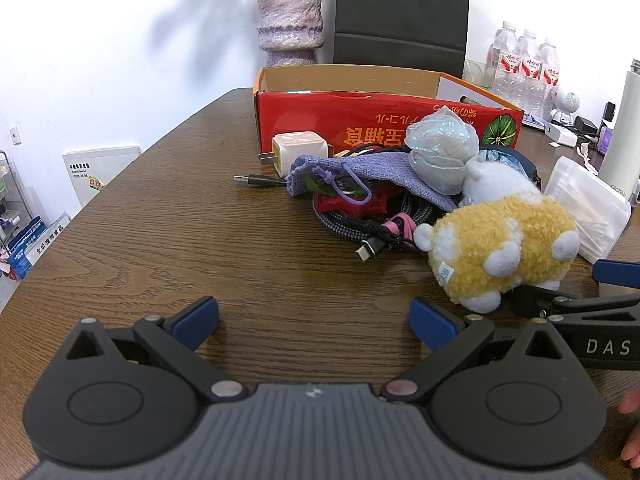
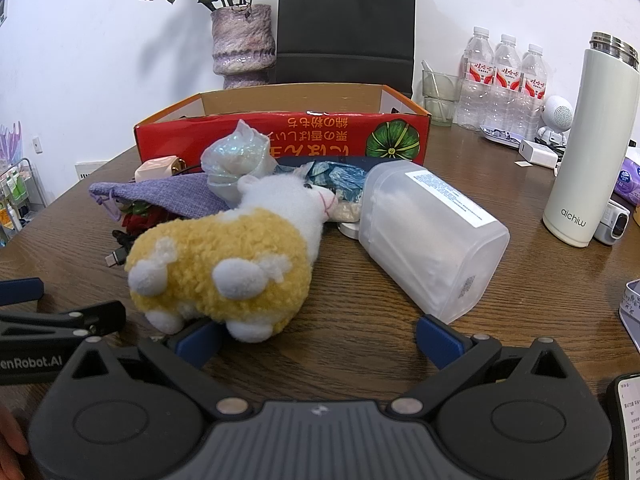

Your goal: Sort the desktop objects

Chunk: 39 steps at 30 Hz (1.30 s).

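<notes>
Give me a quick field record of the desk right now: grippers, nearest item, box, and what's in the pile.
left gripper: open, holding nothing
right gripper: open, just short of the plush toy
plush toy: yellow and white, on its side, nearest
plastic jar: lying on its side, right of toy
red box: open-topped, behind the pile
pile: purple pouch, cables, charger plug

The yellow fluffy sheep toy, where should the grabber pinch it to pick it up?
Pinch the yellow plush sheep across its round yellow middle, coming from the near side. It lies on its side with its legs pointing at the open right gripper, so the body is the widest soft part and should squash between the fingers.
</notes>
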Each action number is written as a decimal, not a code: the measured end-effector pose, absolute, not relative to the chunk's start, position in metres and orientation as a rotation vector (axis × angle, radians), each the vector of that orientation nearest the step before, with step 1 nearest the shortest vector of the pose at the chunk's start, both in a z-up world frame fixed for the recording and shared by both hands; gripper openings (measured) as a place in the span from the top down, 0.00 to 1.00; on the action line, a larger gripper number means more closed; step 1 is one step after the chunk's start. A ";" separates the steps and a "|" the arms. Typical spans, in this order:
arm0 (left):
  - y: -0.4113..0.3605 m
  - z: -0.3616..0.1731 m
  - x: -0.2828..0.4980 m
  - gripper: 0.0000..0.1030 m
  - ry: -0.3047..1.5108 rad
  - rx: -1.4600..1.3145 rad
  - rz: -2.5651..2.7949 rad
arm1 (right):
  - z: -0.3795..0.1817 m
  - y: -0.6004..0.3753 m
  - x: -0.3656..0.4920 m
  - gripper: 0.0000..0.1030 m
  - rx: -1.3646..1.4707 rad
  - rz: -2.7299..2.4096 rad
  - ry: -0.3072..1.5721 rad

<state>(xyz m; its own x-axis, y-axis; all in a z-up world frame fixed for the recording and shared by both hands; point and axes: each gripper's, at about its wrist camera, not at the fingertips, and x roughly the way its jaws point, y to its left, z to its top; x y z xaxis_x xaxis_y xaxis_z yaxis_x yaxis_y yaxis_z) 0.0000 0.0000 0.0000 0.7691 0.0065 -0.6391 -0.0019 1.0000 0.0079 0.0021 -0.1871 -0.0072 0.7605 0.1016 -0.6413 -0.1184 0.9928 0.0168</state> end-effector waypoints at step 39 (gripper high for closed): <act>-0.059 0.048 -0.021 0.07 0.664 0.005 -0.609 | 0.031 -0.266 0.028 0.45 0.073 0.144 0.605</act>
